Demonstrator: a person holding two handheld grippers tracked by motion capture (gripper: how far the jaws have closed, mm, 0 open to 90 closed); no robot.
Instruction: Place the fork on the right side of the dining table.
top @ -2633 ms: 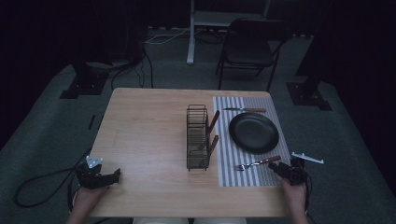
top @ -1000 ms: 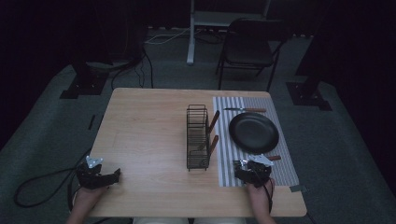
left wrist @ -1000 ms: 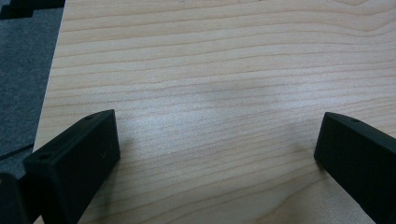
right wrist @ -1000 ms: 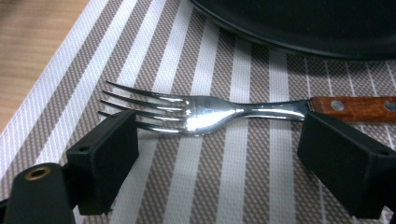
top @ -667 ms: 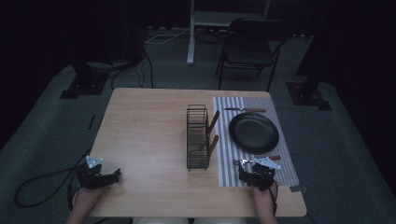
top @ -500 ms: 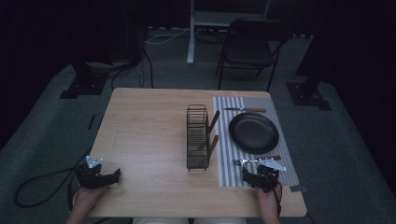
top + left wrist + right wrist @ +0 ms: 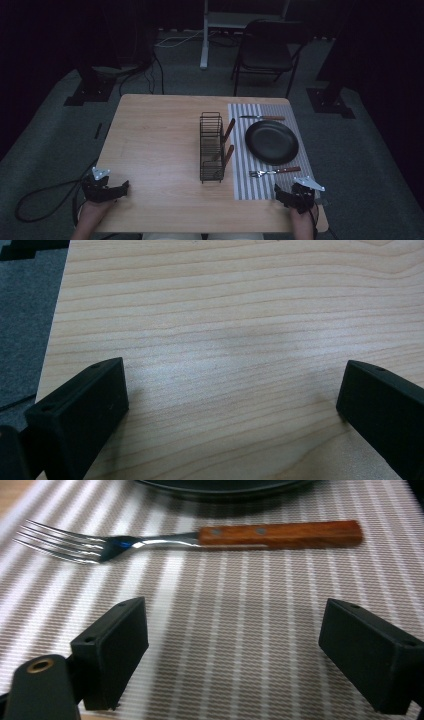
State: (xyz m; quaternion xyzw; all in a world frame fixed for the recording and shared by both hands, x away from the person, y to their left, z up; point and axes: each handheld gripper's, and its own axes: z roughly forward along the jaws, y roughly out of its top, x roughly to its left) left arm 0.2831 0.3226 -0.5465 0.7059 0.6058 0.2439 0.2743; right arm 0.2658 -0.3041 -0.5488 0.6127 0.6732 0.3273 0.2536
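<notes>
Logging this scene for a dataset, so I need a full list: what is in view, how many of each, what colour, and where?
table: 1, light wood, centre
placemat: 1, striped grey-white, table's right side
plate: 1, black, on placemat
fork: 1, wooden handle, placemat, near side of plate
knife: 1, wooden handle, far side of plate
wire rack: 1, black, mid-table, two wooden handles at its right side
folding chair: 1, black, beyond table
left hand-held gripper: open, near-left edge
right hand-held gripper: open, over placemat

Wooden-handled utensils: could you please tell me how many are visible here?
4: a knife beyond the plate, a fork on its near side, and two handles in the rack.
</notes>
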